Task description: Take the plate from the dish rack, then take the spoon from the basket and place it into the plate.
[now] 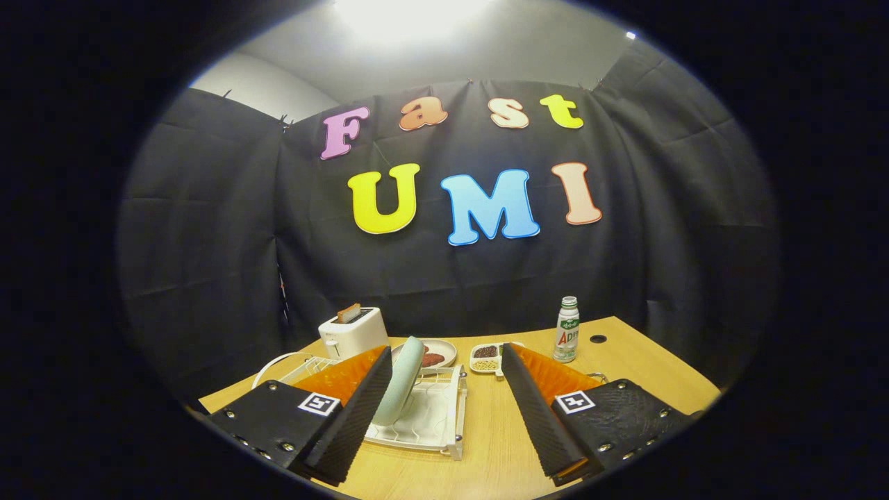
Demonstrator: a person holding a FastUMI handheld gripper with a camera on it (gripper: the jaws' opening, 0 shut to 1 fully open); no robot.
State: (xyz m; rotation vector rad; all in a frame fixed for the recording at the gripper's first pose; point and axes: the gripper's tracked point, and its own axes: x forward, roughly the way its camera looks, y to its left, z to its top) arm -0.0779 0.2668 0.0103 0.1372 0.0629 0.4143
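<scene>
The jaws [444, 410] stand wide apart over the desk [646, 361], holding nothing, tilted slightly downward. The pale green plate [399, 382] stands upright in the white dish rack [434, 423], just inside the left finger [354, 417]. Beyond sit a toaster [353, 332] and bottle [567, 330]

Pale green plate [401, 380] upright on edge in white dish rack [434, 423], between gripper [444, 399] fingers.

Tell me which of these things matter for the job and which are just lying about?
For the job: plate, upright in the dish rack; gripper, jaws open, plate beside the left one.
Lying about: toaster, bottle, food dish, snack tray.
</scene>
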